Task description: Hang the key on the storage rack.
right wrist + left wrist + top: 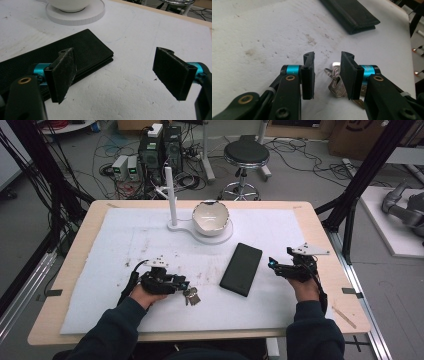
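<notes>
On white mat, L gripper [327,75] jaws narrowly apart around keys [335,83], R gripper [122,75] jaws wide beside black wallet [75,53], no legible text.

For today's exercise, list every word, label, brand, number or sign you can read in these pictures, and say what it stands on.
No text can be read anywhere.
Black wallet: plain, no brand or lettering seen.
Keys: any stamping is too blurred to read.
White bowl: no marking seen.
Cardboard box at the far right: a dark printed mark, cut off and too blurred to read.
Electronic units on the floor: too small to read.
</notes>
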The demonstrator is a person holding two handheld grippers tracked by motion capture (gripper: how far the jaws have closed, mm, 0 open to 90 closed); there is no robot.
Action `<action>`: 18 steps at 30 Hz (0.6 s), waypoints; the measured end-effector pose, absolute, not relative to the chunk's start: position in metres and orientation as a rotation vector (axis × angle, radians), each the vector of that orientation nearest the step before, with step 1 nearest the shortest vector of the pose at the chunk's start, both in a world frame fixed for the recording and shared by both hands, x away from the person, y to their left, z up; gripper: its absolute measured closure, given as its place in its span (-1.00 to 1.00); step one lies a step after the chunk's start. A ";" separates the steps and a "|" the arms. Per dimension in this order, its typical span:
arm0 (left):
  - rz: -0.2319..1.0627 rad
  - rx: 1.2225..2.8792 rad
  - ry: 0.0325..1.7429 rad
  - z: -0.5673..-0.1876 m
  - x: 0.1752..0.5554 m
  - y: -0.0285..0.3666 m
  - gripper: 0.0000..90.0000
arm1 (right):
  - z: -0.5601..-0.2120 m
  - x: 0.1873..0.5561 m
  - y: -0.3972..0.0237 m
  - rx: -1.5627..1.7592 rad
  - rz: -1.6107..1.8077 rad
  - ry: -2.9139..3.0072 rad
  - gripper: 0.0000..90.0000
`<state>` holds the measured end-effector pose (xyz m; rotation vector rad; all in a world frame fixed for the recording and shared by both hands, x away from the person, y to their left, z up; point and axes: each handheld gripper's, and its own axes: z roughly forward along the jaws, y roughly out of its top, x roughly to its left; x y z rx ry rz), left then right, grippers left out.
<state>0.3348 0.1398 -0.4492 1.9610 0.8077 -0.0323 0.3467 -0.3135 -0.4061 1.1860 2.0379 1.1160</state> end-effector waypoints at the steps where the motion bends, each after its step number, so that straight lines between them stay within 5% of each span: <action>1: -0.046 1.954 0.815 -0.450 0.335 0.139 0.43 | -0.406 0.347 -0.313 1.185 1.116 2.040 -0.58; 8: -0.104 1.990 0.860 -0.455 0.337 0.133 0.54 | -0.407 0.347 -0.313 1.179 1.110 2.044 -0.58; 13: -0.147 1.979 0.854 -0.453 0.337 0.134 0.87 | -0.407 0.347 -0.313 1.181 1.111 2.045 -0.58; 18: -0.104 1.986 0.805 -0.450 0.334 0.132 0.94 | -0.406 0.347 -0.313 1.180 1.110 2.043 -0.57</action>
